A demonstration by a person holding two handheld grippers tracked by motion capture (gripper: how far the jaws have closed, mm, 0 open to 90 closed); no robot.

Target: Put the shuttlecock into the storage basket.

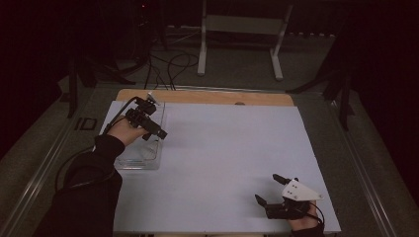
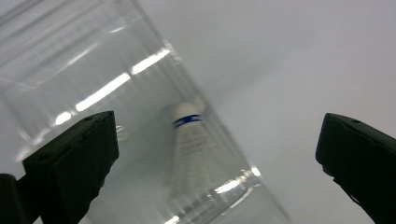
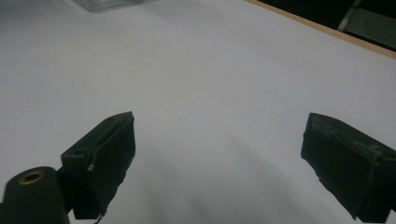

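High view. Your left gripper (image 1: 157, 129) hangs over the clear plastic tray (image 1: 150, 160), which lies along the left edge of the white table surface (image 1: 222, 158); its cable (image 1: 74, 163) trails back past your dark sleeve (image 1: 91, 192). Your right gripper (image 1: 271, 190) rests near the front right corner of the surface, jaws spread and bare, a grey plate on top. A strip of bare wood (image 1: 207, 97) runs along the far edge. Beyond it the room is dark — a white stand (image 1: 242, 34) and loose floor cables (image 1: 170, 64) sit on grey flooring.

Left gripper view. Your jaws stand wide apart, released, with nothing pressed between them. Between and beyond them lies a white shuttlecock (image 2: 191, 144) with a blue band at its cork, inside the tray (image 2: 93, 84), close to the wall that faces the open surface.

Right gripper view. Your jaws are spread over blank white surface (image 3: 210, 93) — nothing between them. The tray's corner (image 3: 109, 3) shows at the top edge; the wooden strip (image 3: 327, 31) crosses the upper right.
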